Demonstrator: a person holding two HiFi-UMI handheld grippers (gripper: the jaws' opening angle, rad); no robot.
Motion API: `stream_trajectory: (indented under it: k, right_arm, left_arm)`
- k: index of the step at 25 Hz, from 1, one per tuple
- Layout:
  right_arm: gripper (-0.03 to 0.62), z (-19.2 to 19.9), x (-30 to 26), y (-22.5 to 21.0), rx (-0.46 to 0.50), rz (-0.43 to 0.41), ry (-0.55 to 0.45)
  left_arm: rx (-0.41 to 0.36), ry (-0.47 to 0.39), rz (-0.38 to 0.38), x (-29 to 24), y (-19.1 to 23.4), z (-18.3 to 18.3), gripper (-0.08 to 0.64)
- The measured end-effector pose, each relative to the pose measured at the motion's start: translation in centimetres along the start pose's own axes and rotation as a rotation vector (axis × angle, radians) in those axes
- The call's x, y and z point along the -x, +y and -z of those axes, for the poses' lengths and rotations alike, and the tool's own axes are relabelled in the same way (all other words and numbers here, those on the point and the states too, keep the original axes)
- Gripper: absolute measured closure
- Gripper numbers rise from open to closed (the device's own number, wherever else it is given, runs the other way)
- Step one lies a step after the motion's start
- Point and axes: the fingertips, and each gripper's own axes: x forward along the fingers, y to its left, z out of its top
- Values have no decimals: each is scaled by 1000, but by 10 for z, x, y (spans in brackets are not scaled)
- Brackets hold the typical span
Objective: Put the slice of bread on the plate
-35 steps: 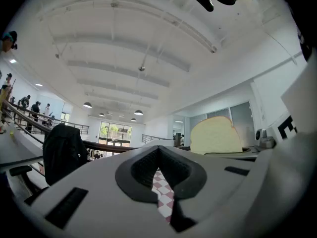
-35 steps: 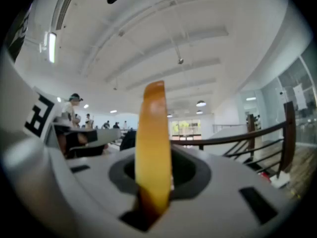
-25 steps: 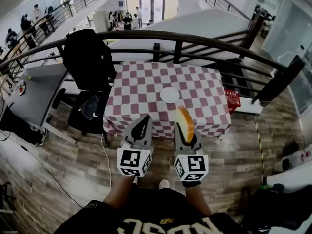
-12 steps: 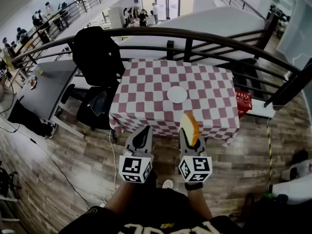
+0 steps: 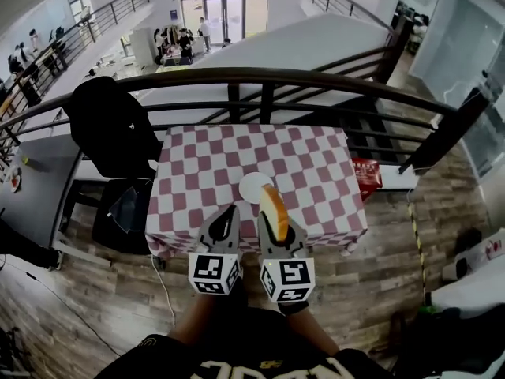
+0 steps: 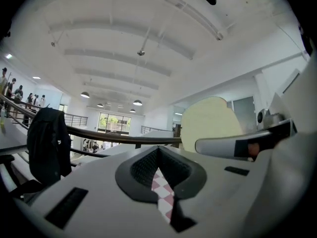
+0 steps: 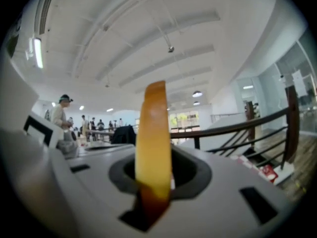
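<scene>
Nearest the camera, the left gripper (image 5: 225,213) is carried with its jaws pressed together and nothing between them; only a sliver of checked cloth shows through the slit below the tips. Beside it, the right gripper (image 5: 275,224) is seen pinching the slice of bread (image 5: 273,208), which is held upright on its edge with the crust uppermost. A second ago both grippers were held over the wooden floor, short of the worktop (image 5: 207,163). They have since been brought forward to its near edge, and the grip on the bread has not been altered. In the head view the top of the slice is now overlapped with the near right rim of the white plate (image 5: 250,186), which lies near the middle of the cloth. The carry is therefore judged almost complete: a short reach further, a lowering and a release appear to be all that is left. Beyond the worktop a dark railing (image 5: 237,77) is seen.
</scene>
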Motion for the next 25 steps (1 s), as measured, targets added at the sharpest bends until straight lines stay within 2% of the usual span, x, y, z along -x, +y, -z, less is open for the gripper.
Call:
stream_trajectory:
  k: [2,4,8,12,15,21,25]
  right_arm:
    - [494,-13,-27,-14,36,34,-17]
    - [494,-18,-53,-25,49,61,-20]
    - [494,-20,-108,-48,29,133,1]
    - [494,-15,-142,-44,3,97,-8]
    - [494,8,-159,-46,4,95,66]
    - [494,39,-197,-67,-23,79,176]
    - [494,62,-216,-88,-55,65,255]
  left_arm:
    - [28,-49,77,-31,13,-16,543]
    - [41,-72,115,-54,32,-26,543]
    - [47,-77,123,-86,71,-31,543]
    - [104,-81,137,-105,103,-17,543]
    - [143,-49,141,-122,114,1,543]
    - [144,17,108,-156,130,25,543]
    - [152,94,87,-181,130,52,543]
